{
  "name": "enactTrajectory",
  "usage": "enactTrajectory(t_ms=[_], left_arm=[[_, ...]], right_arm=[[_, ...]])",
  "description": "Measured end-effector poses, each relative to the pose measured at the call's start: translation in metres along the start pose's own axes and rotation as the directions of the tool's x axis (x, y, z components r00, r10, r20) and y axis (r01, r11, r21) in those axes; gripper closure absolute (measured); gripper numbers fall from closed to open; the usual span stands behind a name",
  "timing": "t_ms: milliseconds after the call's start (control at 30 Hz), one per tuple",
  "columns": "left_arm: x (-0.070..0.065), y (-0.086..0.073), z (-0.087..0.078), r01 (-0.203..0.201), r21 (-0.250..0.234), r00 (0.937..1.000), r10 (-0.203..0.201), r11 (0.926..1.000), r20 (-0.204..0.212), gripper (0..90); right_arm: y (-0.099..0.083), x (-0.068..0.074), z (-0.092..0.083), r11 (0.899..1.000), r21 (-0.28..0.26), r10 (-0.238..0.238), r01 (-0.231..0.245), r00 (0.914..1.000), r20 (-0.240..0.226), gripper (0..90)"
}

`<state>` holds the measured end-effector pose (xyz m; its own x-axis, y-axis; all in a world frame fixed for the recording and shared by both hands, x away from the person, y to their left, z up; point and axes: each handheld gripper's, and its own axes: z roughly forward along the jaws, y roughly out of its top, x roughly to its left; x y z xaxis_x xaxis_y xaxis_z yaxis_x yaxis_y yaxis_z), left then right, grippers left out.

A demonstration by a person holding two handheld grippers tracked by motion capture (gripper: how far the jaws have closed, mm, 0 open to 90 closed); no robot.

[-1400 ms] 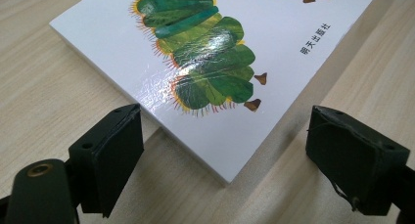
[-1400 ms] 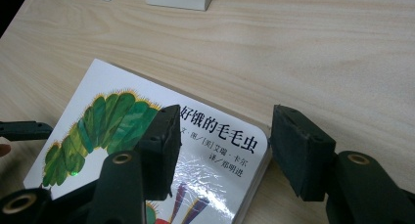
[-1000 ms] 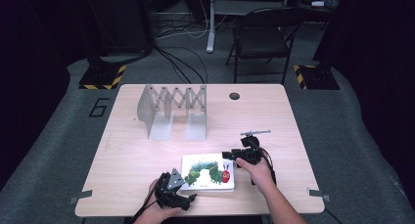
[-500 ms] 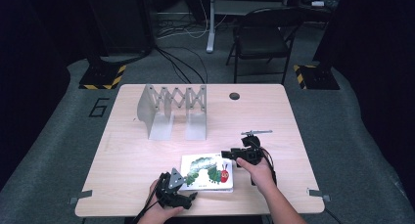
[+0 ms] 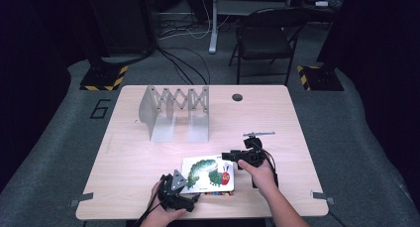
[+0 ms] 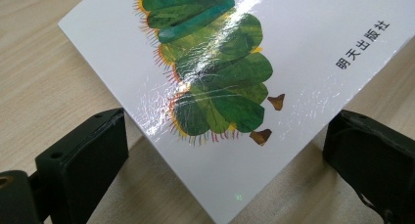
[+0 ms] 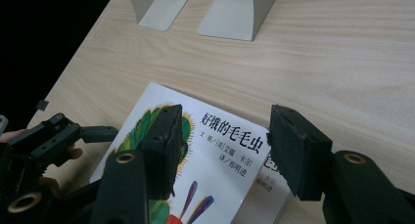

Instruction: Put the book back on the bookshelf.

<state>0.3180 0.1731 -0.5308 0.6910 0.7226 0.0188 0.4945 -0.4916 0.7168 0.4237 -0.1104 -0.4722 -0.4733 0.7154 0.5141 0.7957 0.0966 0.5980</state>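
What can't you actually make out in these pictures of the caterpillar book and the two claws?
- Book: its near corner in the left gripper view is cut off by the bottom edge.
- Book's underside: hidden against the table in every view.
- Right gripper: whether its pads press the book's corner; its own jaws block the contact.
- Title text: too small in the high view.
- Left gripper: jaws wide, off the book.

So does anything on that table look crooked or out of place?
The caterpillar picture book lies askew near the front edge of the table, not squared to it, and well apart from the folding metal book rack. Nothing looks spilled or damaged.
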Motion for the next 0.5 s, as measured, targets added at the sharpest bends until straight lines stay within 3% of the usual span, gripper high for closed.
enactTrajectory(t_ms=[167,200,500], left_arm=[[0.0,0.0,0.0,0.001,0.0,1.0,-0.001,1.0,0.001,3.2],[0.0,-0.001,0.0,0.002,0.001,1.0,-0.002,1.0,0.008,3.2],[0.0,-0.002,-0.002,-0.002,0.0,0.9998,0.002,1.0,0.017,3.2]], right_arm=[[-0.001,-0.003,0.004,1.0,0.014,-0.005,0.005,0.9997,0.025,46.2],[-0.002,-0.006,0.007,1.0,0.025,-0.007,0.005,0.998,0.063,46.0],[-0.003,-0.013,0.014,0.998,0.056,0.001,-0.006,0.9954,0.096,43.8]])
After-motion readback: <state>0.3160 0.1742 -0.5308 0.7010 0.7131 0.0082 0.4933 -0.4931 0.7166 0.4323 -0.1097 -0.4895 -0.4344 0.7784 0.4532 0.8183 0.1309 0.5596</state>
